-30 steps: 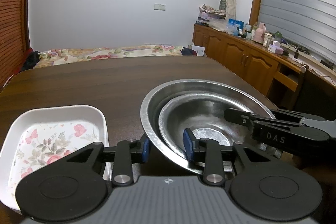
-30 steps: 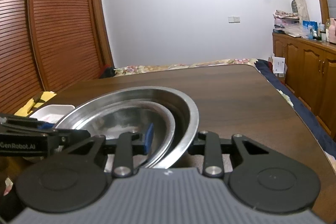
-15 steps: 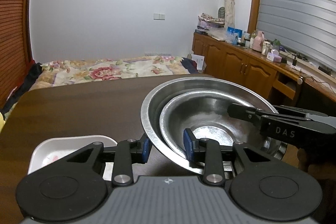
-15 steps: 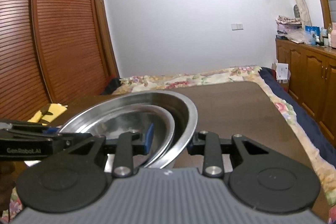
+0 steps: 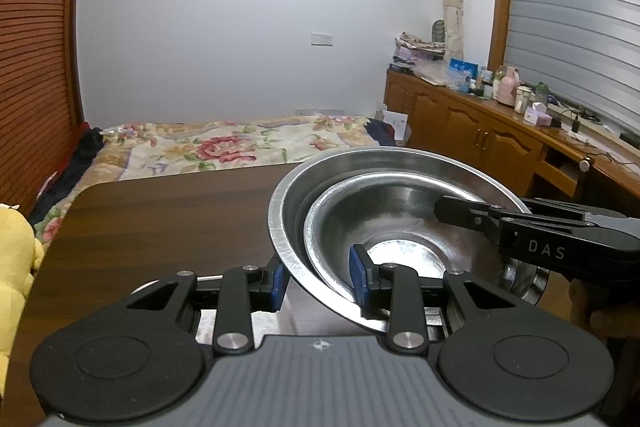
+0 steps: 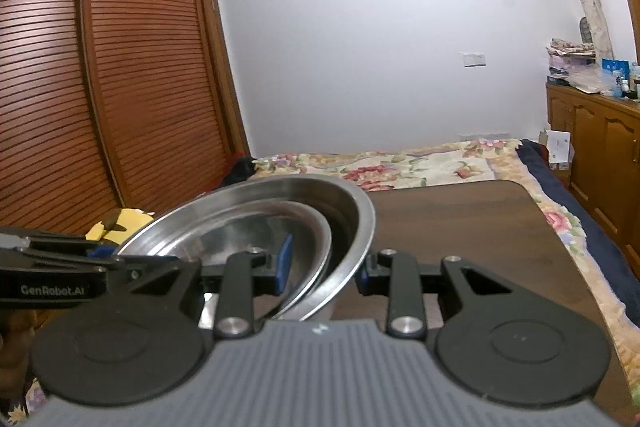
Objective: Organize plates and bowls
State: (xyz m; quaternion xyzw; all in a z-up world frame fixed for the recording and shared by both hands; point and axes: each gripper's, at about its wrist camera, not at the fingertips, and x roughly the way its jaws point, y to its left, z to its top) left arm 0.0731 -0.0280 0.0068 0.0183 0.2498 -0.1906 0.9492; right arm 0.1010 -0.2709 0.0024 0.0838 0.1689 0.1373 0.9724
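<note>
A: In the left wrist view, where are the edges and the free room?

B: The dark wooden table (image 5: 168, 227) fills the middle left of the frame. Its far edge runs just before the flowered bed (image 5: 224, 147), and its rounded corner is at the left, near a yellow soft toy (image 5: 16, 251). The wood between the bowls and that far edge lies bare. At the right side stands a wooden cabinet (image 5: 472, 135) with bottles on top.

A: And the bowls there?

B: The large steel bowl (image 5: 288, 211) sits in the lower right of centre, tilted, with the small steel bowl (image 5: 400, 215) nested inside it, shiny at the bottom. The left gripper (image 5: 318, 277) clamps both near rims between its blue pads, one pad outside and one inside. The right gripper (image 5: 464, 213) reaches in from the right over the far rims.

A: Now the right wrist view?

B: The table's (image 6: 460, 227) right edge runs along the bed (image 6: 400, 163), and the far corner is at the middle right. A slatted wardrobe (image 6: 100, 87) fills the left. The large steel bowl (image 6: 360, 227) and the small steel bowl (image 6: 248, 227) are in the lower centre. The right gripper (image 6: 322, 267) is closed on both rims. The left gripper (image 6: 120, 259) comes from the left edge and holds the opposite rim.
</note>
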